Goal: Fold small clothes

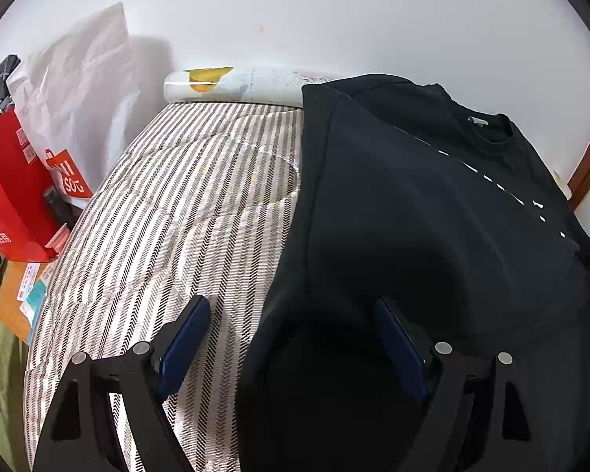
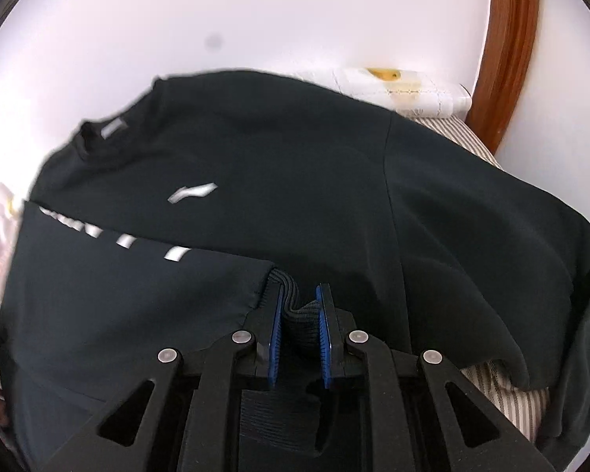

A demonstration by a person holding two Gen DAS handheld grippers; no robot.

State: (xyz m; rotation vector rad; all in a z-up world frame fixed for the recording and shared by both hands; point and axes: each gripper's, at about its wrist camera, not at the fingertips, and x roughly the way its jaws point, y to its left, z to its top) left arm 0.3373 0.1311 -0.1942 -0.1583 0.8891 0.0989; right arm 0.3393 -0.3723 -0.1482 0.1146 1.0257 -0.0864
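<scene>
A: Where do we have the black sweatshirt (image 1: 432, 204)?

B: It lies spread on the striped quilt (image 1: 185, 204), collar toward the white wall (image 1: 295, 11). In the left wrist view it covers the right part of the bed; the rolled white tube (image 1: 232, 84) sits at the far edge, against the wall.

A: And our right gripper (image 2: 299, 310)?

B: Its 2 blue pads (image 2: 276, 326) are drawn narrow, pinching the ribbed cuff (image 2: 301, 316) of the sleeve (image 2: 137, 295), which is folded across the chest just below the silver logo (image 2: 192, 192).

A: Our left gripper (image 1: 291, 338)?

B: Spread wide, holding nothing. One finger hangs over the quilt, the other over the sweatshirt's lower part; we cannot tell whether either touches.

A: Anything beside the bed?

B: A red bag (image 1: 8, 181) and a white bag (image 1: 82, 78) on the left, and a brown wooden frame (image 2: 507, 39) on the right.
</scene>
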